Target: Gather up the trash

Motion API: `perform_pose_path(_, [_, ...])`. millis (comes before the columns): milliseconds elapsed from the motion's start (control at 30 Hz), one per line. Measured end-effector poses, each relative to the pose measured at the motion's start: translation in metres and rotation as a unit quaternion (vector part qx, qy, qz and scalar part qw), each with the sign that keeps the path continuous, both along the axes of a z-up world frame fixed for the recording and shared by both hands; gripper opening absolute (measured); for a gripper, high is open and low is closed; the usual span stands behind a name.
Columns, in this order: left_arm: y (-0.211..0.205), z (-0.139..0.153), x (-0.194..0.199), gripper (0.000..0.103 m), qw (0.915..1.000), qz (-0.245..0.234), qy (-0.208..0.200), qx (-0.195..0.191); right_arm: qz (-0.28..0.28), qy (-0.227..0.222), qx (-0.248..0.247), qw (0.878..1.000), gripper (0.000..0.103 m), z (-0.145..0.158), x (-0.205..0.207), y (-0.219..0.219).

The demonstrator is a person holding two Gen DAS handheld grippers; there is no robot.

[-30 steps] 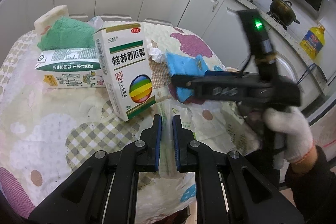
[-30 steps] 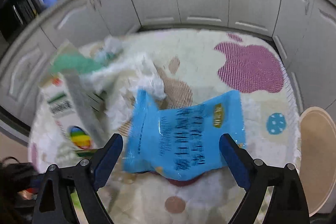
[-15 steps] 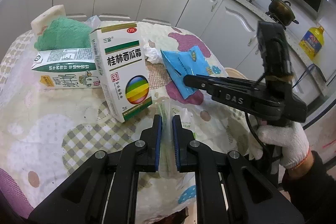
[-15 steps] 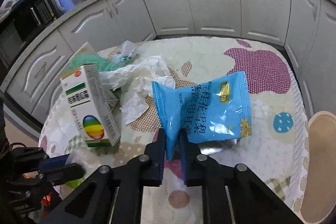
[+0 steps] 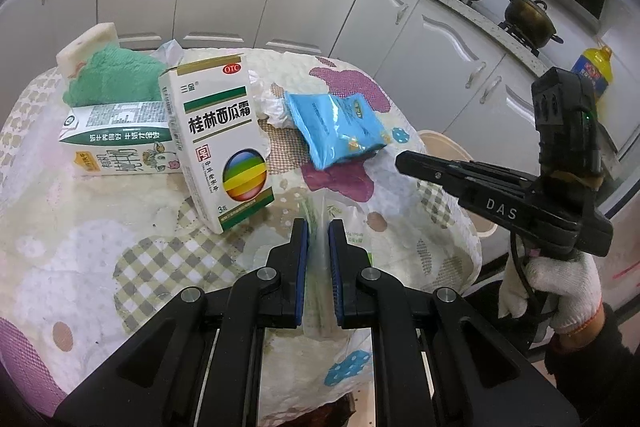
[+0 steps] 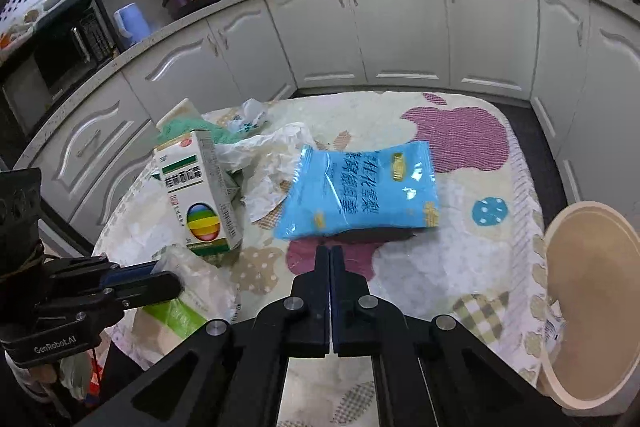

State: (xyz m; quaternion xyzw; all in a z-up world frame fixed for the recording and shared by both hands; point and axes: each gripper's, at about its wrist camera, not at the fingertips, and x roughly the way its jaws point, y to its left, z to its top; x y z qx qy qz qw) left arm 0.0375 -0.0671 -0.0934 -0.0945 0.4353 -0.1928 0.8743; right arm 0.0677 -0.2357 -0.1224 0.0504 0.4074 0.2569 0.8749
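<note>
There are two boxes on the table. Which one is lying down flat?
The green-and-white milk carton is lying on its side. The medicine box with the rainbow ball in front of it stands up, tilted.

My worktop (image 6: 460, 267) wears a patterned cloth. On it, at the left, a white medicine box (image 6: 198, 193) stands by a lying milk carton (image 5: 116, 139); a green cloth (image 5: 112, 79) and crumpled paper (image 6: 272, 163) lie farther back, a blue packet (image 6: 360, 193) mid-table.

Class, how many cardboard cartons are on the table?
2. The medicine box stands upright; the milk carton lies flat behind it. Others may be hidden under the green cloth.
</note>
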Motion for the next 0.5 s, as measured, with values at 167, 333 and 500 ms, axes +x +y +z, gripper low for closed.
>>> perform_pose_path(167, [-0.001, -0.002, 0.0, 0.008, 1.0, -0.001, 0.0, 0.0, -0.036, 0.018, 0.001, 0.999, 0.081, -0.001, 0.017, -0.011])
perform_pose_path(333, [-0.001, -0.007, 0.005, 0.008, 1.0, -0.001, 0.009, -0.003, -0.054, 0.037, 0.029, 0.997, 0.089, -0.004, 0.054, -0.008])
perform_pose_path(500, [-0.001, -0.013, 0.01, 0.008, 0.9998, -0.002, 0.018, -0.004, -0.025, 0.073, -0.032, 0.996, 0.094, -0.031, 0.09, 0.029])
